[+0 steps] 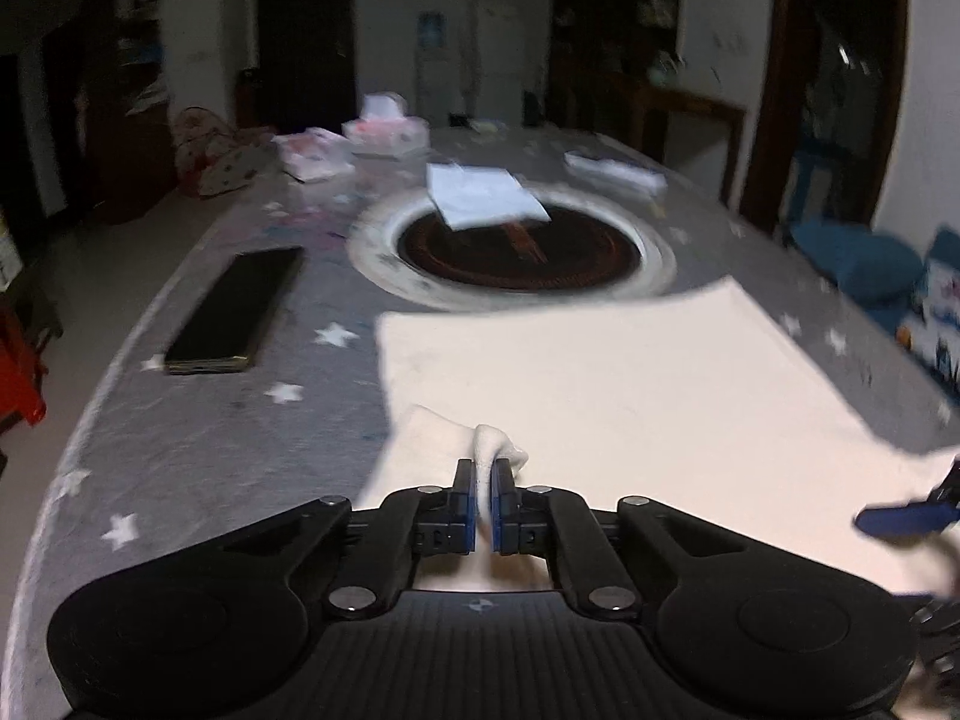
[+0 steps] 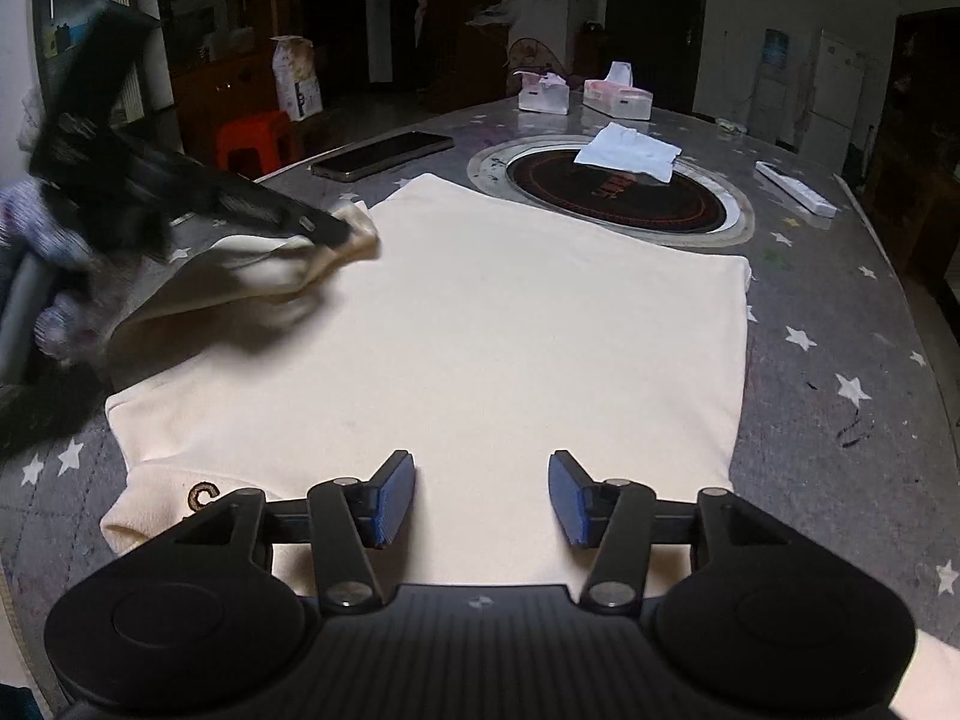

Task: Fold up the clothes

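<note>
A cream garment lies flat on the grey star-print tablecloth; it also shows in the left wrist view. My left gripper is shut on a bunched sleeve or edge of the garment and holds it lifted over the cloth; in the right wrist view it shows at the left, carrying that fold. My right gripper is open and empty, hovering over the near edge of the garment. One blue pad of it shows in the left wrist view.
A black phone lies left of the garment. A round black hotplate set in the table holds a white folded cloth. Tissue boxes and a white remote-like bar sit farther back. A red stool stands beside the table.
</note>
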The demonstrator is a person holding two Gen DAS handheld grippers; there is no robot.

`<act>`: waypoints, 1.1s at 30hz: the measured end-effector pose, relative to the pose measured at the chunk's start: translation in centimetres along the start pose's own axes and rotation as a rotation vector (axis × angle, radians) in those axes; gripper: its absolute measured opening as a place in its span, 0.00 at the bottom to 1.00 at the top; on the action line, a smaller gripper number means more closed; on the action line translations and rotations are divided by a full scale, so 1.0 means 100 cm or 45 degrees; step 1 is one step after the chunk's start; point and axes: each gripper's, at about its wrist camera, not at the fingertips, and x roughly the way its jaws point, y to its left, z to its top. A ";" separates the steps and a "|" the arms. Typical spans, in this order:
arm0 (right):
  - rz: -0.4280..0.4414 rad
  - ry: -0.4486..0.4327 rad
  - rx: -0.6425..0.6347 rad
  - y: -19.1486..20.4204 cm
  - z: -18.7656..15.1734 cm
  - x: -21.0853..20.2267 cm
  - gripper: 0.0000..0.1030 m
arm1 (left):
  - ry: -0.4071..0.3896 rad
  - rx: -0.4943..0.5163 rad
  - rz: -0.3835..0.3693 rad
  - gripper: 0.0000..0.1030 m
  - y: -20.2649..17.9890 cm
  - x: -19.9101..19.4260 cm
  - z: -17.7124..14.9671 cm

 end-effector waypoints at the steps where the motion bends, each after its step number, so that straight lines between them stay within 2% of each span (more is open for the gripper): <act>1: -0.003 -0.004 0.005 0.000 -0.001 0.000 0.51 | -0.028 -0.033 0.003 0.05 0.006 -0.010 0.000; 6: -0.012 -0.011 0.012 0.002 -0.001 0.000 0.51 | -0.154 -0.198 0.034 0.05 0.040 -0.066 -0.004; 10: -0.014 -0.010 0.011 0.002 -0.001 -0.001 0.52 | -0.226 -0.276 0.077 0.05 0.067 -0.105 -0.018; 14: -0.017 -0.006 0.004 0.003 0.000 0.000 0.52 | -0.251 -0.304 0.154 0.05 0.095 -0.129 -0.036; 19: -0.024 0.002 -0.016 0.005 0.001 0.000 0.53 | -0.164 -0.307 0.304 0.05 0.127 -0.125 -0.059; 22: -0.030 0.007 -0.022 0.005 0.002 0.000 0.54 | -0.097 -0.325 0.362 0.05 0.142 -0.114 -0.073; 30: -0.034 0.016 -0.040 0.010 0.004 0.001 0.55 | -0.001 -0.357 0.452 0.05 0.158 -0.103 -0.096; 33: -0.030 0.002 -0.034 0.012 0.005 -0.003 0.55 | 0.002 -0.363 0.459 0.07 0.161 -0.106 -0.099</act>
